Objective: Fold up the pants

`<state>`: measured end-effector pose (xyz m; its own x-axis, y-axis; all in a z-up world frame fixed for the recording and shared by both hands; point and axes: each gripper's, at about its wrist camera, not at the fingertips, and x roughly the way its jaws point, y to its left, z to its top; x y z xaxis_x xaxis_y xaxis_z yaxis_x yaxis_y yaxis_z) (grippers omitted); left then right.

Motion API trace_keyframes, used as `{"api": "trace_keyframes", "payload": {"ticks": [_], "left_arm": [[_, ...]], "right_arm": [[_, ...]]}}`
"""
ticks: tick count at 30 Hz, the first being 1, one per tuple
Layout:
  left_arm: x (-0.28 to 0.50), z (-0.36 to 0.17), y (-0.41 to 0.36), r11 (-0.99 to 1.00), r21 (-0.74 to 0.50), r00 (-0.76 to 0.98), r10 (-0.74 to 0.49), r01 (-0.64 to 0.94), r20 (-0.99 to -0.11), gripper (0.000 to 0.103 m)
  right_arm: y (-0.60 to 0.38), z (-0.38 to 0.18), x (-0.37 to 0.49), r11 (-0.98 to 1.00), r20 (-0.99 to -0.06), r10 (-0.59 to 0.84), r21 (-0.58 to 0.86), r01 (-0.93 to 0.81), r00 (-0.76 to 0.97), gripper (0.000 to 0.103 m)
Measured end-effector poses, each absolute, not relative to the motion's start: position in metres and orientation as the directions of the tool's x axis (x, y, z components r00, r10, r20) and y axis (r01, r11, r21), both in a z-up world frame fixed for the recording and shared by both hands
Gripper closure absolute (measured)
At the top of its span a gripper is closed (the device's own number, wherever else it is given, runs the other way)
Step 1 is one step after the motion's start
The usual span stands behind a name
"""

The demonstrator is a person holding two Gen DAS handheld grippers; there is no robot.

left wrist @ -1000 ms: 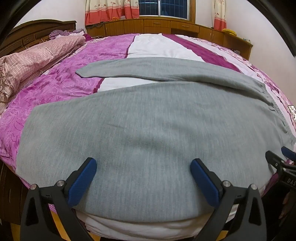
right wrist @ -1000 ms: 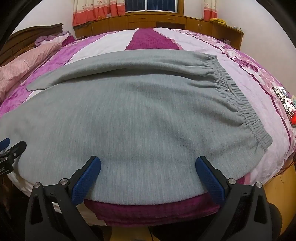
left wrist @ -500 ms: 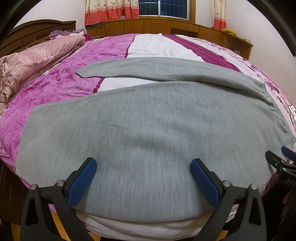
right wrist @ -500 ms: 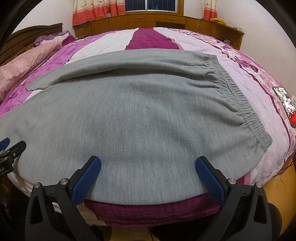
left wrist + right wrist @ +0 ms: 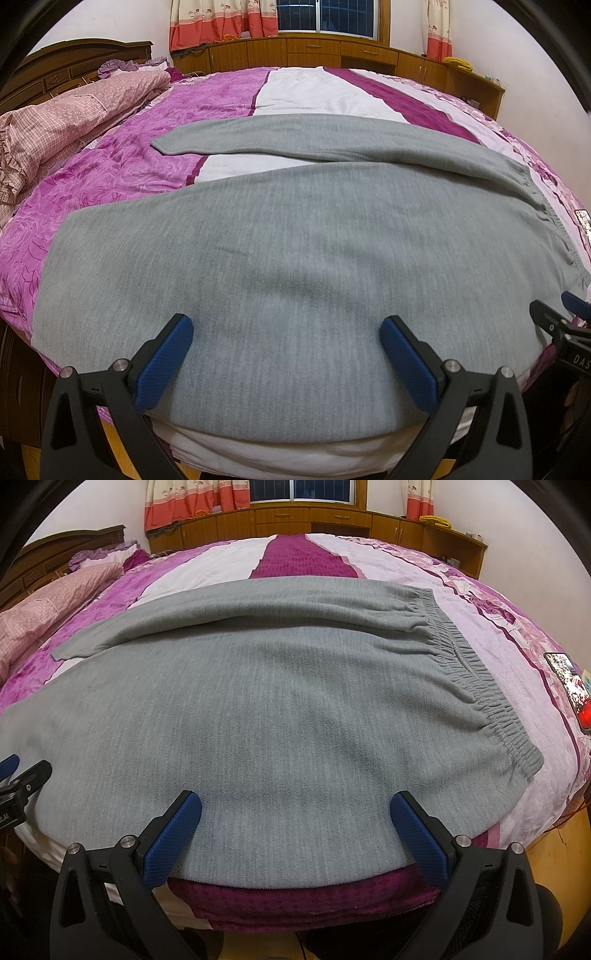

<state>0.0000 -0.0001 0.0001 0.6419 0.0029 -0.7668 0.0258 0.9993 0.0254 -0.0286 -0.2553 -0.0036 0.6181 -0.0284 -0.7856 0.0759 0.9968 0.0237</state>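
Grey pants (image 5: 295, 258) spread flat across the bed (image 5: 122, 173), waistband (image 5: 476, 679) to the right, legs reaching left, one angled away toward the far side. Soft, light, limp knit; likely to sag and crease, so best pinched at the near edge or waistband corner. Left tongs (image 5: 286, 350) spread wide, holding nothing; right tongs (image 5: 295, 823) likewise. Phone (image 5: 569, 686) beside the waistband, pillows (image 5: 55, 122) far left, neither obstructing.

Grey knit pants (image 5: 295, 258) are lying unfolded and flat, waistband (image 5: 476, 679) gathered at the right, legs spreading leftward; the nearer leg is reaching the near edge, the farther one angling away
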Motion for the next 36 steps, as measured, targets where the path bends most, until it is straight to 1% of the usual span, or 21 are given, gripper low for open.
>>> {"api": "trace_keyframes", "payload": {"ticks": [27, 32, 36], "left_arm": [[-0.001, 0.002, 0.001, 1.0, 0.013, 0.642, -0.005, 0.024, -0.767, 0.0], [0.003, 0.006, -0.001, 0.998, 0.042, 0.601, 0.008, 0.042, -0.799, 0.0], [0.007, 0.011, 0.003, 0.995, 0.029, 0.543, -0.028, 0.096, -0.839, 0.0]], "right_arm": [[-0.256, -0.002, -0.028, 0.997, -0.789, -0.026, 0.025, 0.075, 0.613, 0.003], [-0.256, -0.001, -0.027, 0.997, -0.801, -0.025, 0.024, 0.073, 0.598, 0.004], [-0.261, -0.001, -0.022, 0.997, -0.834, 0.024, 0.061, 0.049, 0.551, 0.004]]}}
